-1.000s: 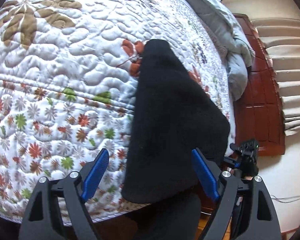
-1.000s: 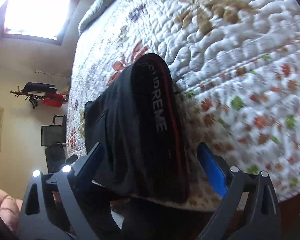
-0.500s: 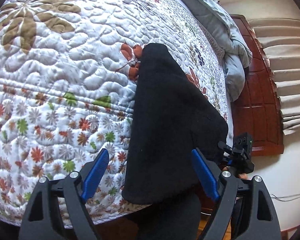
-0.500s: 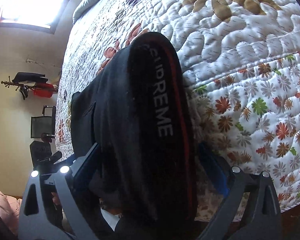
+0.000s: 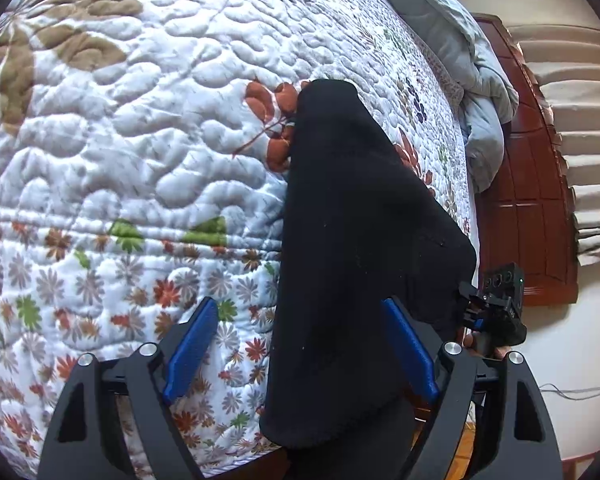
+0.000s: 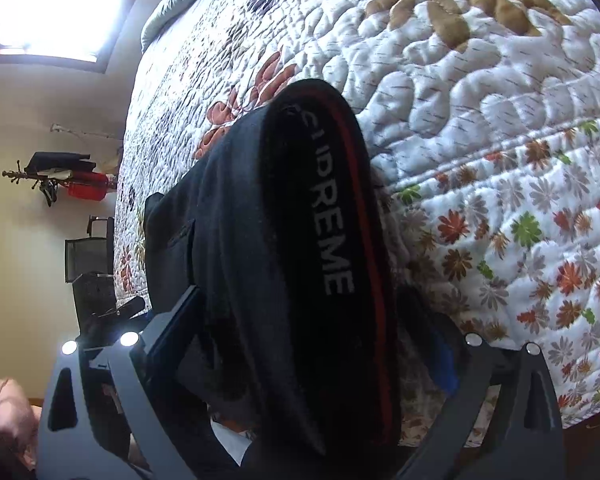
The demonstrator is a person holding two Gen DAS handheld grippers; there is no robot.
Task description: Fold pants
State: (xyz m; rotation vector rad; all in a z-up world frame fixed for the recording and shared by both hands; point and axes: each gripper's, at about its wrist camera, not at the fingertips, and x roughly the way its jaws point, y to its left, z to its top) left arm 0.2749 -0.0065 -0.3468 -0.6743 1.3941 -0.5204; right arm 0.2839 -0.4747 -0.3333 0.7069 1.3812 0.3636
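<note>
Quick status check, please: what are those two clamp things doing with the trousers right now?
Left gripper jaws wide open, astride black fleece pants, not gripping. Right gripper jaws open around lettered waistband. Flowered quilt underneath; nothing blocking.

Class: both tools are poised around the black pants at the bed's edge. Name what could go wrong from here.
1. The pants overhang the quilt edge; a weak pinch may let them slide off.
2. The left tool is wide open and may catch quilt too.
3. The right tool straddles the thick waistband, and may grip only some layers.

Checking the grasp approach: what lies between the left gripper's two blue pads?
In the left wrist view, between the left gripper pads: flowered quilt and the black pants' edge, unpinched.
</note>
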